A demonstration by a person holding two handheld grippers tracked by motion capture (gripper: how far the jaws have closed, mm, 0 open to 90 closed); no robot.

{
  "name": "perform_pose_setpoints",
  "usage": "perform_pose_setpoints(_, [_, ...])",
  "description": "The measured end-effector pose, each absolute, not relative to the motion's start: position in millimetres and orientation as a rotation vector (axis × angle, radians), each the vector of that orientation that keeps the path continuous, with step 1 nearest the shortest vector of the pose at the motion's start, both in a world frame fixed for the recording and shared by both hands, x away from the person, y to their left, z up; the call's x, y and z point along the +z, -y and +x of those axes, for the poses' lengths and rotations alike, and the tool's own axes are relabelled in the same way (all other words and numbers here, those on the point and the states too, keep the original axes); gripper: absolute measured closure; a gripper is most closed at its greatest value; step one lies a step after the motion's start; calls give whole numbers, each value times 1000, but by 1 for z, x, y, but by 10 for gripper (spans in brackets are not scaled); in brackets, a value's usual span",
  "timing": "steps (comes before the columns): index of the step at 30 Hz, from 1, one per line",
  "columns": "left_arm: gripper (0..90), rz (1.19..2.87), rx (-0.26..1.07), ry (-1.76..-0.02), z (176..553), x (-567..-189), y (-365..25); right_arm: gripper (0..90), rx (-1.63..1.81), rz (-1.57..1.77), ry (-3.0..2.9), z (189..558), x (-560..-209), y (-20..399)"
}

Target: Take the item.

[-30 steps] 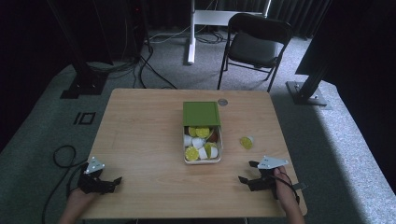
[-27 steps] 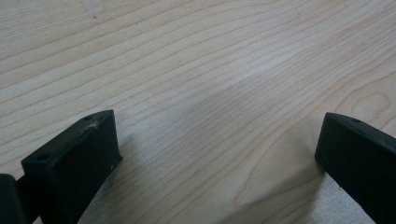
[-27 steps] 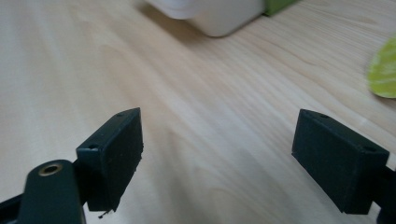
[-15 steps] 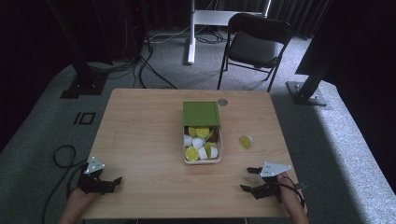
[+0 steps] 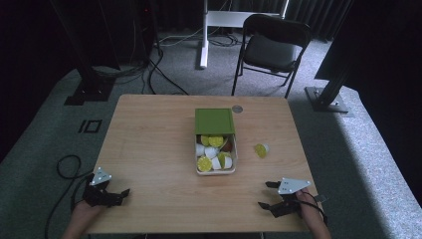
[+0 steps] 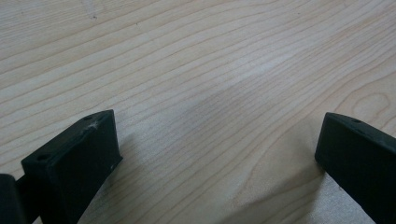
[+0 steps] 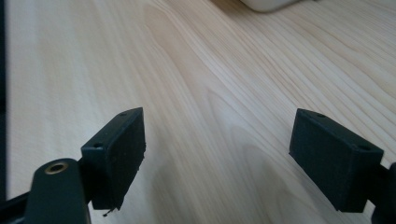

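Currently the right gripper [image 5: 266,194] sat at the near right edge of the surface [image 5: 149,144], jaws spread with bare wood between them; they had closed a little, then just been opening again, gripping nothing. Left gripper [image 5: 119,193] sat at the near left corner, jaws also wide apart over bare wood. Loose capsule [image 5: 261,150] lay on its side, well apart from and beyond the right jaws, just right of the tray [image 5: 197,160]. It showed a yellow foil face and a white cup body. Tray was white, mid-surface, holding more yellow-and-white capsules, with a green lid [image 5: 214,121] over its far end. Both grippers were well apart from the tray.
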State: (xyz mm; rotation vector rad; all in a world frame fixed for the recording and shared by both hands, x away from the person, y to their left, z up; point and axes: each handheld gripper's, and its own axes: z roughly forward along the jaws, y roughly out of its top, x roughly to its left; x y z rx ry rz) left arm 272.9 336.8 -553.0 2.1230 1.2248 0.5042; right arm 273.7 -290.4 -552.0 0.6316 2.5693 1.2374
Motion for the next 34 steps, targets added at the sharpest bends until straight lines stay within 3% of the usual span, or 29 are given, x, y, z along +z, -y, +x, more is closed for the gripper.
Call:
perform_pose_setpoints(9, [5,2123,504,-1225,273,-553,-337,118,1110,723,-2575,274,-559,298])
perform_pose_setpoints(21, [5,2119,505,-1226,273,-553,-337,118,1051,1025,-2426,282,-560,304])
perform_pose_setpoints(34, [5,2118,504,-1226,273,-553,-337,118,1048,1019,-2421,281,-559,304])
